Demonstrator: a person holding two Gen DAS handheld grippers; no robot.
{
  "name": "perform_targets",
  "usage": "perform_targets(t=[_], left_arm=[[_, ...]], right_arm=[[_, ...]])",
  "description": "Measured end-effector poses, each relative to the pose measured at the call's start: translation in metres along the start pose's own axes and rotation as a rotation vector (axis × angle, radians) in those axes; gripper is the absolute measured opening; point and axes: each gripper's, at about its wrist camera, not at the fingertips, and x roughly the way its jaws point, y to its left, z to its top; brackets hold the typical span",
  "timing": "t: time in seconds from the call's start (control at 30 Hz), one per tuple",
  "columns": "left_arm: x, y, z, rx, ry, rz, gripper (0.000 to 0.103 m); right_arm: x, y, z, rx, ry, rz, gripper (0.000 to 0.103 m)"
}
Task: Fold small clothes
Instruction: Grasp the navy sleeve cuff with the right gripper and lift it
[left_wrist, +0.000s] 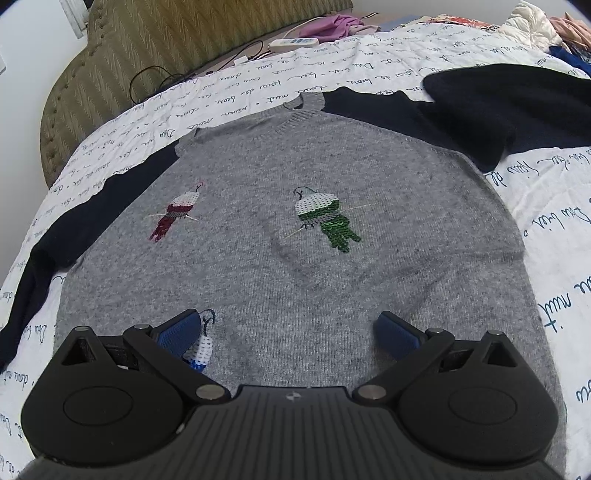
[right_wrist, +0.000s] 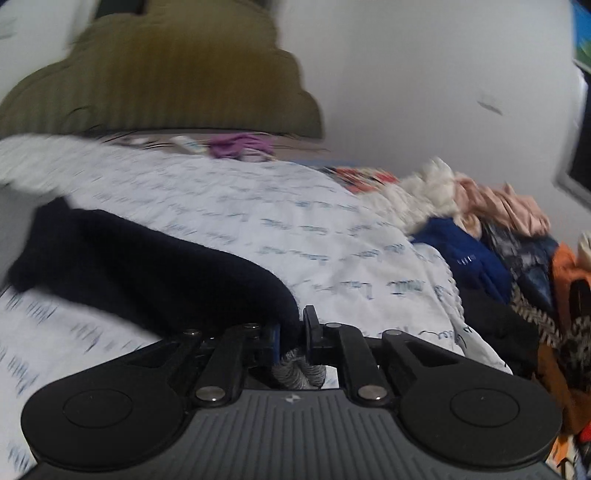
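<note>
A white bedspread (left_wrist: 461, 48) printed with dark handwriting covers the bed, and everything else is placed here against the grey sweater (left_wrist: 295, 221) lying flat on it, front up, collar pointing away from the camera toward the olive padded headboard (left_wrist: 147, 44). The sweater's body is grey knit; its sleeves are dark navy. The left sleeve (left_wrist: 74, 214) trails outward and down from the shoulder along the bedspread. The right sleeve (left_wrist: 498, 107) is lifted and bent back over itself beyond the sweater's right shoulder.

Past the collar, near the headboard, lie a purple garment (left_wrist: 336, 26) and a white power strip (left_wrist: 291, 42) with black cables. Off to the sweater's right side sits a heap of mixed clothes (right_wrist: 517, 240): white, pink, blue and orange pieces, blurred in the right wrist view.

On the sweater's chest are two sequinned birds, a green one (left_wrist: 325, 221) toward the middle and a red one (left_wrist: 177, 210) toward its left side. A third, blue and white bird (left_wrist: 203, 350) sits near the hem.

The left gripper (left_wrist: 288, 332) hovers low over the hem, level and pointing toward the collar, its blue-padded fingers spread wide, the left pad beside the blue bird.

The right gripper (right_wrist: 291, 332) is tilted up over the bedspread, fingers pressed together on the cuff end of the right sleeve (right_wrist: 147, 266), grey ribbing bunched behind them.
</note>
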Motion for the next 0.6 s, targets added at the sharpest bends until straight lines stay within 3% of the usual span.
perform_targets(t=[0.1,0.13,0.2,0.23,0.27,0.33,0.4,0.47,0.53,0.6], left_arm=[[0.001,0.003,0.0,-0.005,0.007,0.004,0.103],[0.001,0.004,0.001,-0.007,0.008,0.005,0.103],[0.002,0.006,0.001,-0.008,0.007,0.006,0.103],[0.003,0.007,0.001,-0.008,0.008,0.006,0.103],[0.004,0.008,0.002,-0.009,0.009,0.006,0.103],[0.007,0.009,0.002,-0.014,0.014,0.002,0.103],[0.009,0.01,0.003,-0.015,0.014,-0.003,0.103],[0.01,0.009,0.003,-0.013,0.011,-0.007,0.103],[0.011,0.007,0.004,-0.012,0.008,-0.01,0.103],[0.012,0.004,0.004,-0.008,0.009,-0.012,0.103]], right_arm=[[0.049,-0.021,0.006,0.104,0.117,-0.058,0.013],[0.062,-0.026,0.004,0.142,0.155,-0.063,0.021],[0.066,-0.034,-0.002,0.207,0.168,-0.128,0.047],[0.062,-0.036,-0.005,0.242,0.143,-0.17,0.075],[0.054,-0.04,-0.01,0.288,0.107,-0.201,0.096],[0.034,-0.053,-0.019,0.404,0.048,-0.208,0.099],[0.016,-0.074,-0.03,0.591,0.01,-0.141,0.099],[0.003,-0.093,-0.048,0.822,-0.008,-0.022,0.099],[0.006,-0.103,-0.066,1.043,0.011,0.152,0.099],[0.023,-0.101,-0.077,1.165,0.069,0.273,0.099]])
